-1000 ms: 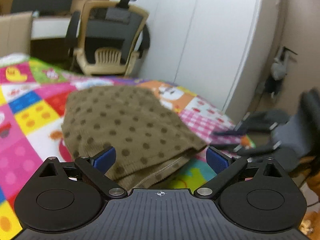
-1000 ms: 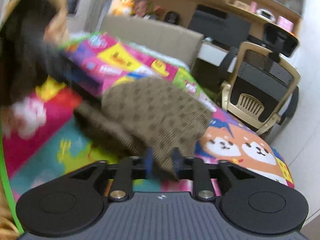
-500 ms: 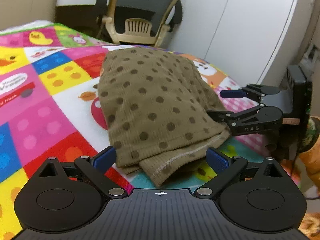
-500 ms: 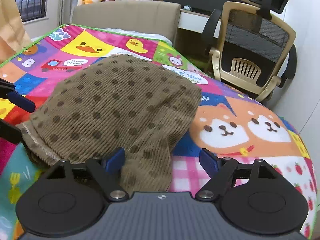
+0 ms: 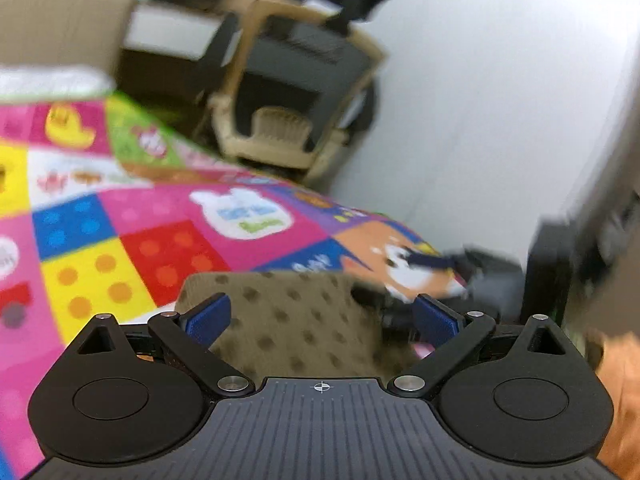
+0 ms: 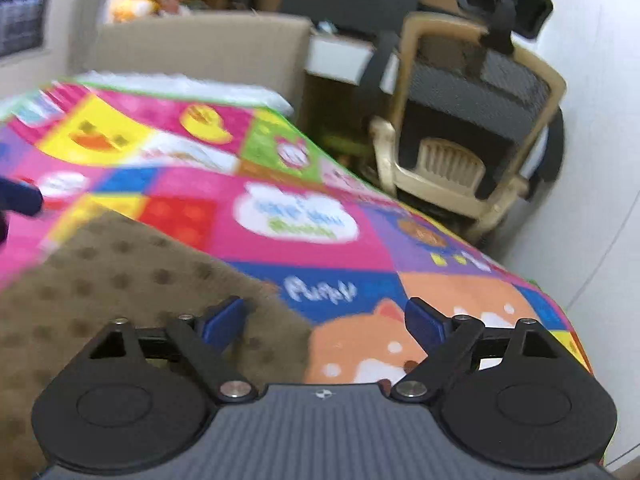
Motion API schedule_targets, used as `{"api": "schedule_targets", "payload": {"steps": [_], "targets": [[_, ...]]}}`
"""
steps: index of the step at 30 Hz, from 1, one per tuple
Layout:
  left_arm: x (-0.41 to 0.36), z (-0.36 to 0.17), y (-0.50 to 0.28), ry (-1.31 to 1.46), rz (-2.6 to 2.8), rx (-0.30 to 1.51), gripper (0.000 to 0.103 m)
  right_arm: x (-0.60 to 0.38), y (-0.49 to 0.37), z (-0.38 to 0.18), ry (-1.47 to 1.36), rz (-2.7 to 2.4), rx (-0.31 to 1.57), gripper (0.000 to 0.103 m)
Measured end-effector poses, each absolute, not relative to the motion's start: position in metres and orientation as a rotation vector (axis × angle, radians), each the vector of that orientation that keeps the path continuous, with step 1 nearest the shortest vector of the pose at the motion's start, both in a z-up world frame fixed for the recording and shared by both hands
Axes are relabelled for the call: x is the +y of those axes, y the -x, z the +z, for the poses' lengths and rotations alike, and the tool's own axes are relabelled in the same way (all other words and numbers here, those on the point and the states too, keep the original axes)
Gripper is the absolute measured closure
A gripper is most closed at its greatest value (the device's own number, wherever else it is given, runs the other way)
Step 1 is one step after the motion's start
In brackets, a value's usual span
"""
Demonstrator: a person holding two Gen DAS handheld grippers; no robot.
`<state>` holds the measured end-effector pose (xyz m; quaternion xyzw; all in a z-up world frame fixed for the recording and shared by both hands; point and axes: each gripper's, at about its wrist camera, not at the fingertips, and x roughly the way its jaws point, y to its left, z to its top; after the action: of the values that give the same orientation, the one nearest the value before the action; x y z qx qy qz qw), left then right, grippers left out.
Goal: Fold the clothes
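On the bright patchwork play mat [image 5: 168, 216] the brown dotted garment [image 5: 296, 320] lies directly ahead of the left gripper [image 5: 320, 318], seemingly nearer, and left of the right gripper [image 6: 324, 320], all 4 fingers spread and empty.

The brown dotted garment [image 5: 296, 320] lies folded in a flat, compact bundle on the colourful mat [image 5: 160, 216], near its front edge, toward the corner with the dog print.
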<state>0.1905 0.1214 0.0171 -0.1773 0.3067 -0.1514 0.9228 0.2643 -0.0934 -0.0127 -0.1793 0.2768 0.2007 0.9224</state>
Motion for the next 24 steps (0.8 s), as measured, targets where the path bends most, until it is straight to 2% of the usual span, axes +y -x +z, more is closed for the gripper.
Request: {"api": "schedule_targets", "payload": {"steps": [2,6,9,13,17,20,23,24], "targets": [[0.123,-0.001,-0.216,0.399,-0.283,0.696,0.003,-0.093,-0.27,-0.031,0.394,0.385,0.589,0.015],[0.132,-0.006,-0.225,0.39,-0.227,0.715,0.002,-0.105,-0.265,-0.038,0.403,0.378,0.594,0.014],[0.148,-0.005,-0.217,0.464,-0.234,0.735,0.002,-0.127,-0.255,-0.024,0.248,0.434,0.668,0.014],[0.168,-0.021,-0.188,0.547,-0.328,0.783,0.002,-0.158,-0.243,-0.024,-0.069,0.614,0.822,0.008],[0.162,-0.043,-0.174,0.529,-0.377,0.83,0.002,-0.149,-0.237,-0.038,-0.032,0.636,0.842,0.009],[0.149,-0.051,-0.165,0.466,-0.407,0.811,0.002,-0.125,-0.231,-0.036,0.082,0.673,0.796,0.027],[0.143,-0.052,-0.163,0.429,-0.408,0.775,0.006,-0.099,-0.224,-0.031,0.194,0.717,0.732,0.035],[0.147,-0.052,-0.163,0.452,-0.406,0.764,0.011,-0.091,-0.224,-0.028,0.213,0.723,0.715,0.037]]}}
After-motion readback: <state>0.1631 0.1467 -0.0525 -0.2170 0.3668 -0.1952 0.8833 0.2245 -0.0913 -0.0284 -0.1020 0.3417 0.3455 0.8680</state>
